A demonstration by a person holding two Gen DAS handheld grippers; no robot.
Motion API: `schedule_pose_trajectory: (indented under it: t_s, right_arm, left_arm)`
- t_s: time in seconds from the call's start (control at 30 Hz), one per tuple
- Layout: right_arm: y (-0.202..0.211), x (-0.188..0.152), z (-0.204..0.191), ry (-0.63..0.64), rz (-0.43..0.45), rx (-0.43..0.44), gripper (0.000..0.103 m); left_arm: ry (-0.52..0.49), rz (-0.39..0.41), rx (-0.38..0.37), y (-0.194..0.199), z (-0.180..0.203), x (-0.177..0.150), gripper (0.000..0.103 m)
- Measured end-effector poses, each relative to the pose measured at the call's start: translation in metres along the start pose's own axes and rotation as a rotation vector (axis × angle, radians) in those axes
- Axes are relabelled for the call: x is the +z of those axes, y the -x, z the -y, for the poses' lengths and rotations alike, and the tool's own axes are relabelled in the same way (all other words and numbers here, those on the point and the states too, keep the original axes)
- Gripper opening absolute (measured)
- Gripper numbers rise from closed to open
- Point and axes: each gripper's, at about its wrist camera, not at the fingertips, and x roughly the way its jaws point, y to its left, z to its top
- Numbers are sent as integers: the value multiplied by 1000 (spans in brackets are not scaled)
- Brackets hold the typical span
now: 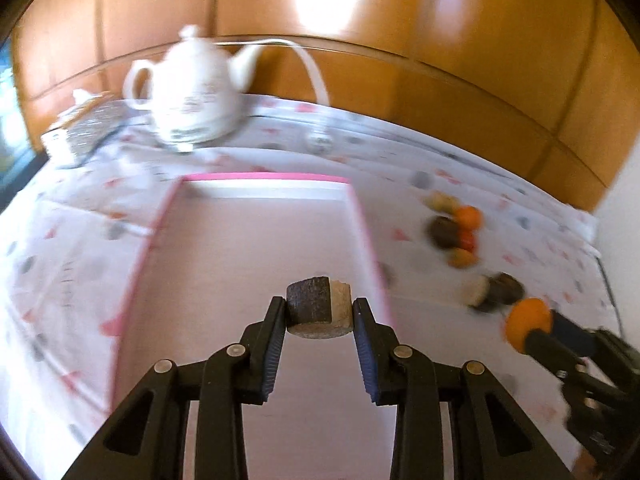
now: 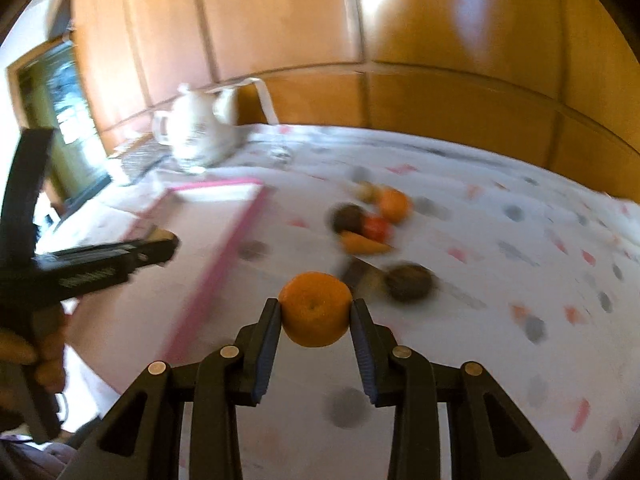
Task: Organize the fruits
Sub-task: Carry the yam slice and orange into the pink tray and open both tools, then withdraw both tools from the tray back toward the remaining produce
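Note:
My left gripper (image 1: 319,307) is shut on a brown fruit piece (image 1: 318,306), dark on one side and tan on the other, held above the pink-rimmed tray (image 1: 256,177). My right gripper (image 2: 316,308) is shut on an orange (image 2: 316,308) above the tablecloth, just right of the tray (image 2: 236,256). In the left wrist view the right gripper (image 1: 532,330) with the orange (image 1: 524,318) appears at the lower right. A pile of fruits (image 1: 454,230) lies on the cloth right of the tray; in the right wrist view the pile (image 2: 370,220) lies ahead, with a dark round fruit (image 2: 408,282) nearer.
A white teapot (image 1: 192,92) stands behind the tray, with a patterned box (image 1: 82,128) to its left. The table carries a dotted white cloth (image 2: 520,280). Wooden wall panels (image 1: 440,40) rise behind. A person's hand (image 2: 32,356) holds the left gripper's handle.

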Motion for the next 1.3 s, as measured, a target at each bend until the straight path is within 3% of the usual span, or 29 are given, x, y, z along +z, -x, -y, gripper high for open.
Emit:
schedule_pose_trajectory:
  t_s: [0.27,0.4,0.57,0.93,1.3]
  right_arm:
    - [-34,32,-75,116,-21,142,35]
    - [-54,42,-105,158,-42,149,37]
    - [-58,48,-121,177,-19,120,38]
    - [-44,29,-89,53,-9,43,41]
    - [-14,-6,-2,-157,-4,-94,41]
  left_arm:
    - [80,34,95,13,-45,-5,35]
    - [91,48,104,23,-49,-8,53]
    - [102,57,113,27,-56,-8,56]
    - [112,52,63,29,-51,-18,58]
    - [24,20,-6,26,-14,-29,58]
